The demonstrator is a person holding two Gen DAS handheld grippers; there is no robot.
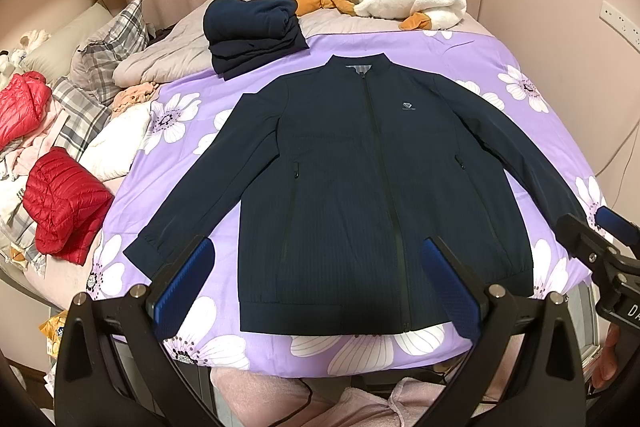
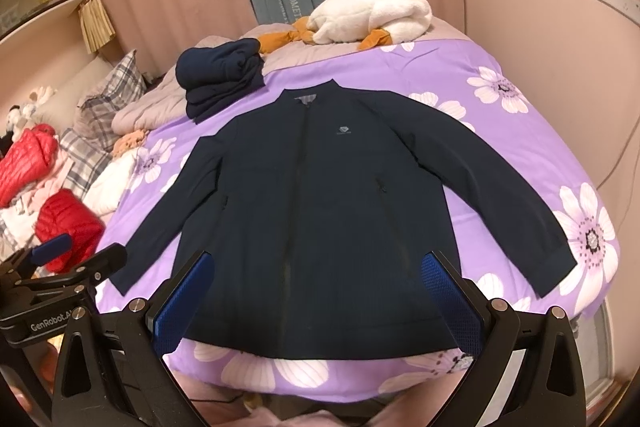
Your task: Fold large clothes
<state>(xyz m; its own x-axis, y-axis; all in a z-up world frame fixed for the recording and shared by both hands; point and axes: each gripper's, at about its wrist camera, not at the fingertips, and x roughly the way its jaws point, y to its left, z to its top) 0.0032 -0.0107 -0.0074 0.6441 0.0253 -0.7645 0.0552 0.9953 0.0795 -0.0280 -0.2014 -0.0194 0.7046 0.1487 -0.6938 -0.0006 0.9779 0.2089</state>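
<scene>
On the purple bedspread (image 1: 460,67) a navy jacket (image 1: 360,187) lies flat, zipped, sleeves out; left gripper (image 1: 320,287) & right gripper (image 2: 316,299) hover w/ fingers spread, empty.

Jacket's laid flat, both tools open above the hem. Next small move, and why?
Probably lower the left tool onto the jacket's left sleeve cuff and grip it. The navy jacket lies flat, zipped, sleeves spread on the purple cover, nothing folded yet, so a sleeve folds in first.

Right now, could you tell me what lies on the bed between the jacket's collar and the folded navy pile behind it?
Only bare purple cover; the jacket and pile don't touch, in either wrist view.
</scene>
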